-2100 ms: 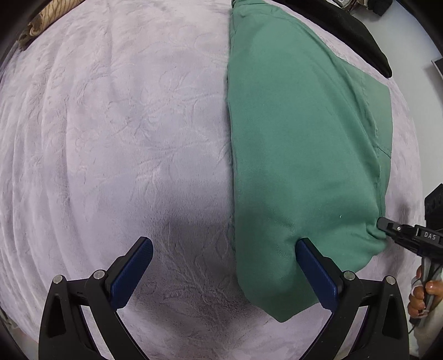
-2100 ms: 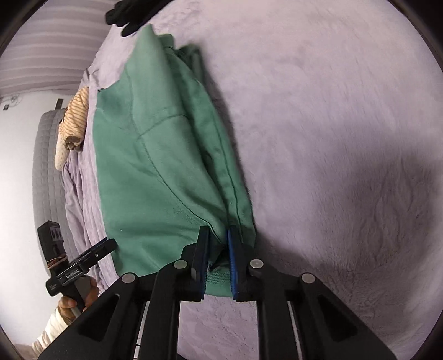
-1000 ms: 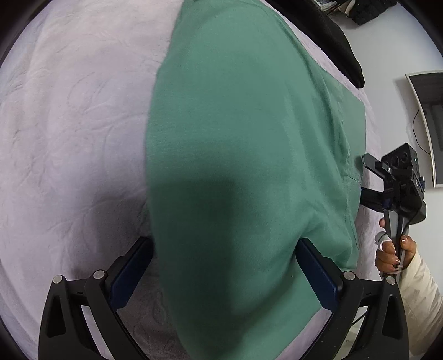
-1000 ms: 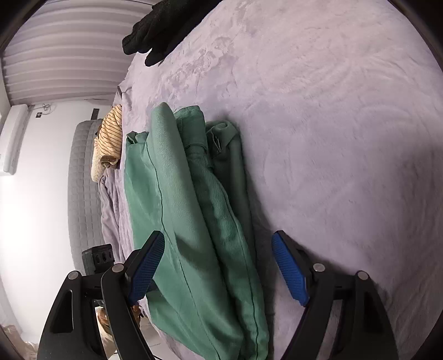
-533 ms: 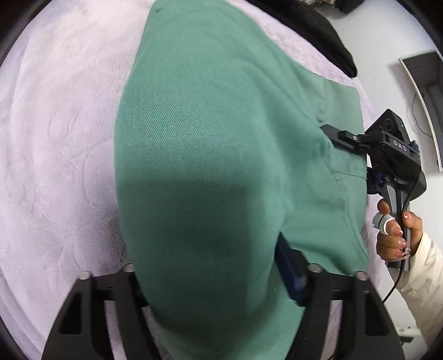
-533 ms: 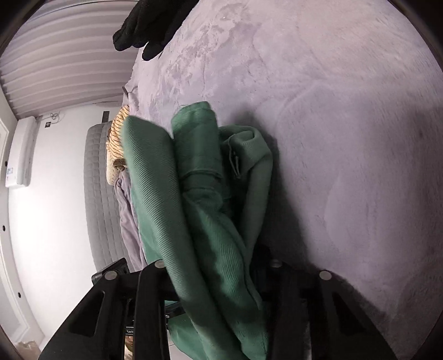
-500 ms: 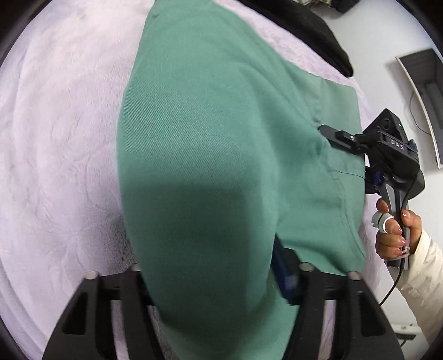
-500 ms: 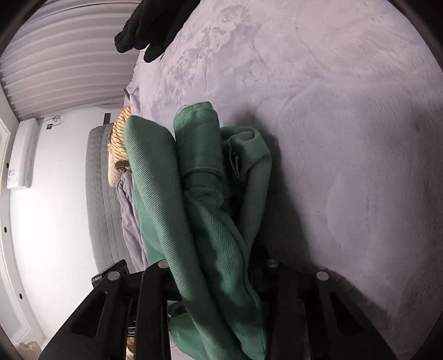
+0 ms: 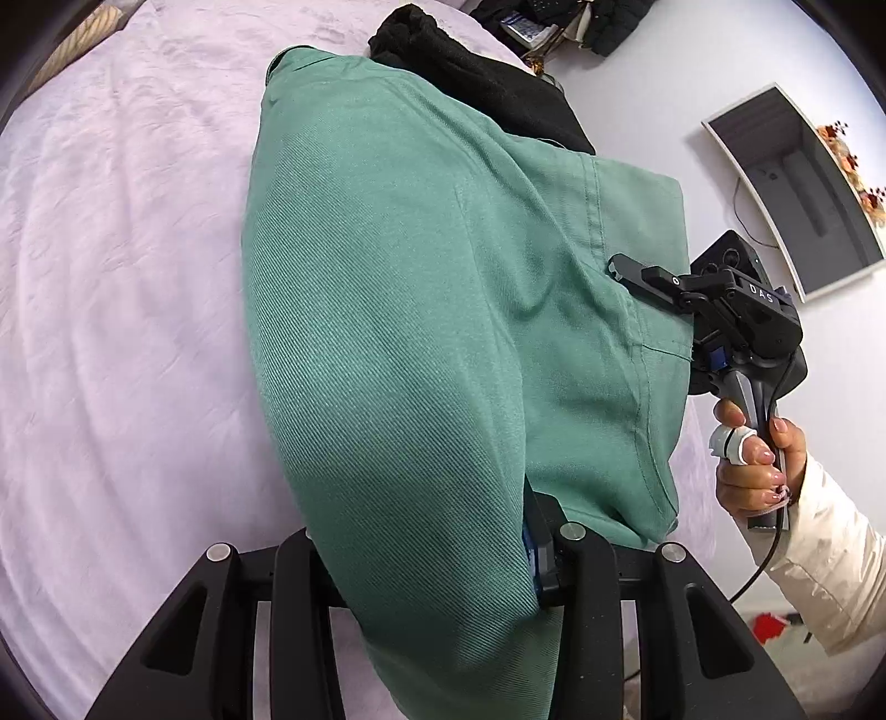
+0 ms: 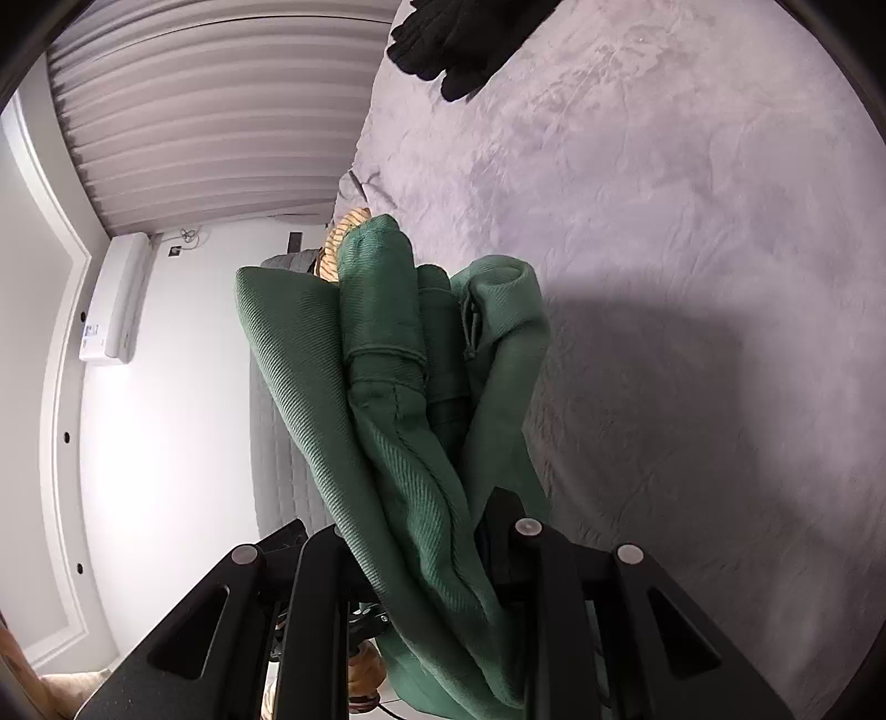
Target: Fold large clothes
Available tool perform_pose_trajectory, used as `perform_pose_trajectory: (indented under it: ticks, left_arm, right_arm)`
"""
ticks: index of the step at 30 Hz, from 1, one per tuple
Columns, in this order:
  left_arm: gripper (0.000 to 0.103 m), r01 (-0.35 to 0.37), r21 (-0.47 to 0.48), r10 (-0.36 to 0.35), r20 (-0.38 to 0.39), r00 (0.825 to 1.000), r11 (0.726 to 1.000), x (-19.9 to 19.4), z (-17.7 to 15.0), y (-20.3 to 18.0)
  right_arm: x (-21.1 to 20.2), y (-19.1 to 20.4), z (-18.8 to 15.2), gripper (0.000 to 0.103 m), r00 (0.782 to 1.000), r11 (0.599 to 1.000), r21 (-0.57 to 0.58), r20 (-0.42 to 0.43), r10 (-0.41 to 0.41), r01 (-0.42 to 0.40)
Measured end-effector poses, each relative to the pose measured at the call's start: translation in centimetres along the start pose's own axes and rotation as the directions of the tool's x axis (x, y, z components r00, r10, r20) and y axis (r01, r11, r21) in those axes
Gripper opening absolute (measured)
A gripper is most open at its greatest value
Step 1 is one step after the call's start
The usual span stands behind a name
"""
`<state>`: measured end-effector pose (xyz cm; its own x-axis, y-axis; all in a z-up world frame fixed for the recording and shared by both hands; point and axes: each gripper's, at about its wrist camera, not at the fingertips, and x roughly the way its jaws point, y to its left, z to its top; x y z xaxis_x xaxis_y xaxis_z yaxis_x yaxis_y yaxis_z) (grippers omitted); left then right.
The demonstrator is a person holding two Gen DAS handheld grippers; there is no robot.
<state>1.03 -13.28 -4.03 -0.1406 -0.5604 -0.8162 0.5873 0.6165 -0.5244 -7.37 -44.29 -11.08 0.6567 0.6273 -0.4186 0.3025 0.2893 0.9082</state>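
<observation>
A folded green garment [image 9: 398,332] is held up off the lilac bed cover [image 9: 111,332]. My left gripper [image 9: 426,559] is shut on its near end, and the cloth drapes over and hides the fingertips. My right gripper [image 10: 421,531] is shut on the thick folded layers of the same garment [image 10: 398,421], which bunch up between its jaws. In the left wrist view the right gripper [image 9: 653,277] shows at the garment's right edge, held by a hand.
A black garment [image 9: 476,72] lies at the bed's far edge and shows in the right wrist view [image 10: 459,33] too. A striped tan cloth [image 10: 338,238] lies beyond the green garment. A wall unit [image 9: 797,183] and white wall are to the right.
Both grippers went from open around the garment to shut on it. The garment has been lifted off the bed and now hangs bunched between them.
</observation>
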Motion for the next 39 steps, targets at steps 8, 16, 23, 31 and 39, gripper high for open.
perform_pose_trajectory:
  ticks: [8,16,23,31,39]
  left_arm:
    - [0.044,-0.101,-0.015,0.099,-0.103,0.990,0.995,-5.7,-10.9,5.9]
    - [0.058,-0.184,-0.117,0.163,-0.165,0.973,0.976,-6.6,-16.4,11.4]
    - [0.079,-0.272,-0.118,0.277,0.029,0.960,0.955,-12.6,-13.2,14.6]
    - [0.079,-0.367,-0.111,0.372,0.019,0.928,0.923,-7.9,-9.7,13.3]
    - [0.080,-0.431,-0.057,0.429,-0.035,0.902,0.901,-2.6,-9.1,12.3]
  right_arm:
    - [7.1,-0.3,-10.2,0.023,0.998,0.998,0.057,-0.060,-0.010,0.014]
    - [11.0,-4.3,-13.6,0.046,0.973,0.958,0.173,-0.054,-0.223,0.230]
    - [6.4,3.0,-14.3,0.057,0.889,0.887,-0.083,0.109,-0.445,0.454]
    - [10.7,1.4,-15.5,0.005,0.879,0.877,-0.078,-0.008,-0.476,0.474]
    - [9.6,-2.9,-13.2,0.005,0.796,0.794,-0.065,0.000,-0.606,0.604]
